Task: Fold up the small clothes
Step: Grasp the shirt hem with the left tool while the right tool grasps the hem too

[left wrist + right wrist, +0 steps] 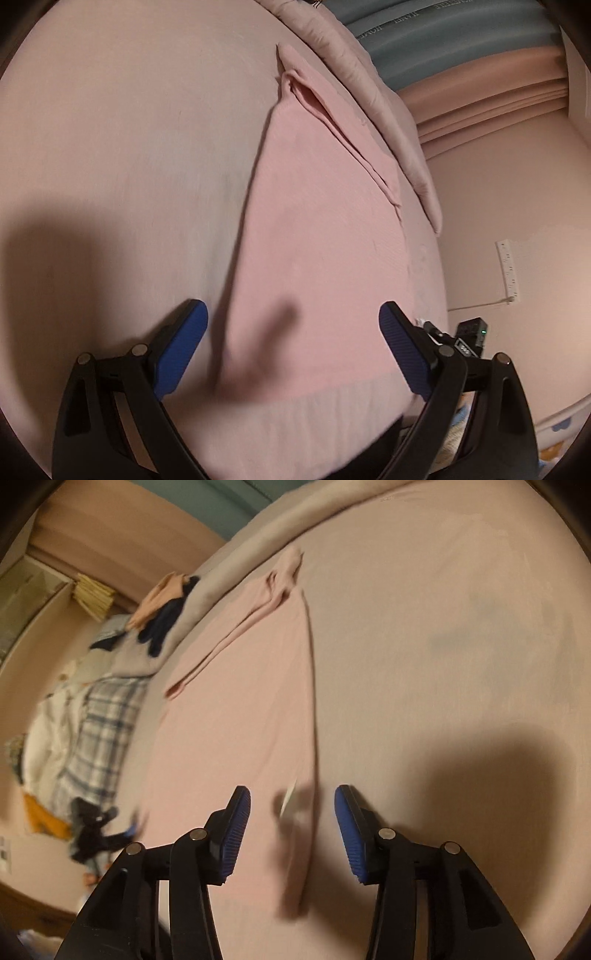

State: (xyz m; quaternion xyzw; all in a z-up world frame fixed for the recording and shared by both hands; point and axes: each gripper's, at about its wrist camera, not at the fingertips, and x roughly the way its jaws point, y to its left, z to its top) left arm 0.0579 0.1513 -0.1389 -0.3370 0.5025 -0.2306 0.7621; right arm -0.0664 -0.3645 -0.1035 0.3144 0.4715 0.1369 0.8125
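Note:
A pink garment [314, 229] lies flat on the pale bed sheet [122, 155], folded lengthwise, with a bunched sleeve at its far end. My left gripper [293, 317] is open and empty, hovering over the garment's near end, one blue pad on each side. In the right wrist view the same pink garment [243, 709] runs away from me. A small white tag [288, 801] shows at its near edge. My right gripper [291, 801] is open and empty, its jaws standing on either side of the garment's folded right edge.
A rolled pinkish blanket [399, 122] lies along the bed's far side. In the right wrist view a pile of clothes [162, 605], a plaid cloth [99, 731] and dark items [92, 834] lie off the bed's left. A power strip [508, 267] hangs on the wall.

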